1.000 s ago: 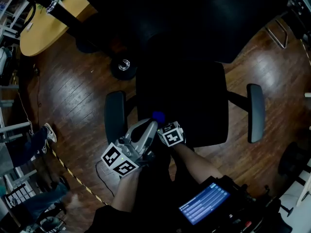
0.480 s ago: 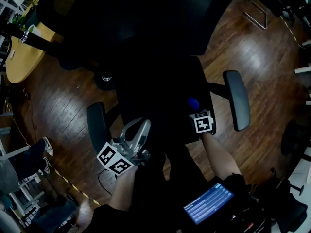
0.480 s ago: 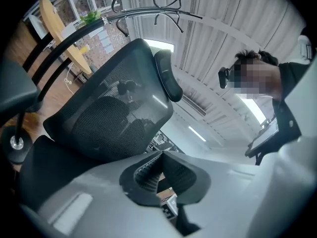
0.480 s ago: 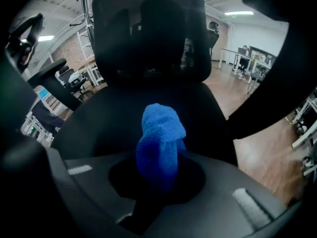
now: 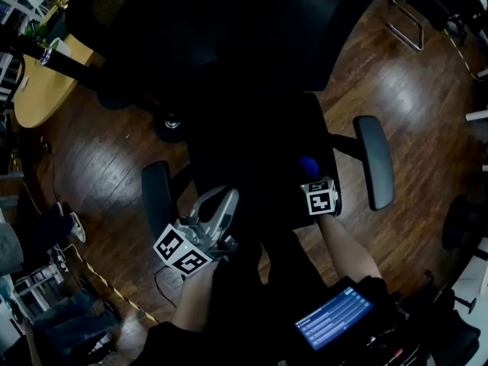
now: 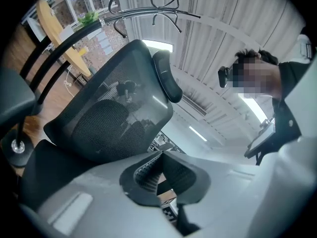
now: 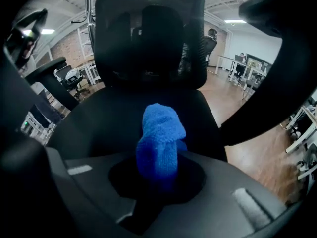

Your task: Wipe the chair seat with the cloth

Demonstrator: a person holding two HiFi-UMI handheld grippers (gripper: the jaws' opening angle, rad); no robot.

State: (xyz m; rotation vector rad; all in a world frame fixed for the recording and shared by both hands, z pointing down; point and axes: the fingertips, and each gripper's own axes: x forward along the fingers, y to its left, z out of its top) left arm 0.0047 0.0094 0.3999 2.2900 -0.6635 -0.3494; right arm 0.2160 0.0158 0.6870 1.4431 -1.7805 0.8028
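While right gripper [image 5: 309, 177] clamps cloth [image 7: 159, 139] | swept rightward across seat [image 5: 252, 155]

No words or numbers can be read here. The screen [image 5: 333, 317] near the person's lap has rows of light writing, but it is too tiny to read. The marker cube [image 5: 183, 252] on the left gripper [image 5: 227, 198] and the marker cube [image 5: 321, 197] on the right gripper [image 5: 309, 171] show only black and white squares, no letters.

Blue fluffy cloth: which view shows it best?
Right gripper view: the blue fluffy cloth sits centre frame, clamped in the right gripper. Head view shows a small blue spot over the black chair seat. Left gripper view misses it.
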